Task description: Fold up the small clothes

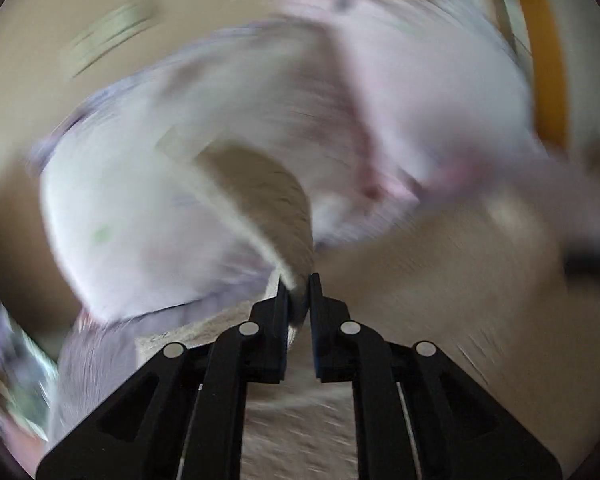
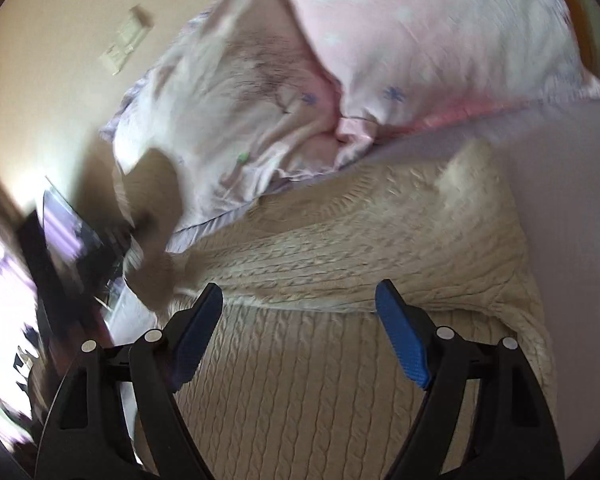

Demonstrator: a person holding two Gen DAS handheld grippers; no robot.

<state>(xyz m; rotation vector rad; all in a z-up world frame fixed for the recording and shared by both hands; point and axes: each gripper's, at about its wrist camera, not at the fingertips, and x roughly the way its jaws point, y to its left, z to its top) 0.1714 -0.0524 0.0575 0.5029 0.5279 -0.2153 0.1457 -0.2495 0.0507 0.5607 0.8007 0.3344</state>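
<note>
While the cream cable-knit sweater (image 2: 340, 320) spreads across the lower half of the right wrist view, you have the fold only begun, as far as these frames allow a judgement. It lies on a pale lavender bedsheet (image 2: 560, 200), with one fold line running across it near the centre of the frame, which suggests a first fold may be in place; the sleeves and the final tidy stack appear left to do.

Above the sweater, two pillows fill the upper frame: a pink pillow (image 2: 420, 40) at upper right and a white patterned pillow (image 2: 220, 120) at upper centre, both touching the sweater's far edge or just beside it. A wall switch plate (image 2: 126, 44) shows at upper left.

Your left gripper (image 1: 299, 280), at bottom centre of its own heavily blurred view, is clamped on an edge of the knit, a strip of cream fabric rising from between the nearly closed jaws toward the middle of the frame. That piece looks lifted off the bed, mid-swing.

Your right gripper (image 2: 299, 296), at bottom centre, has its blue-padded jaws spread wide and grasps nothing, poised over the sweater near the fold line.
</note>
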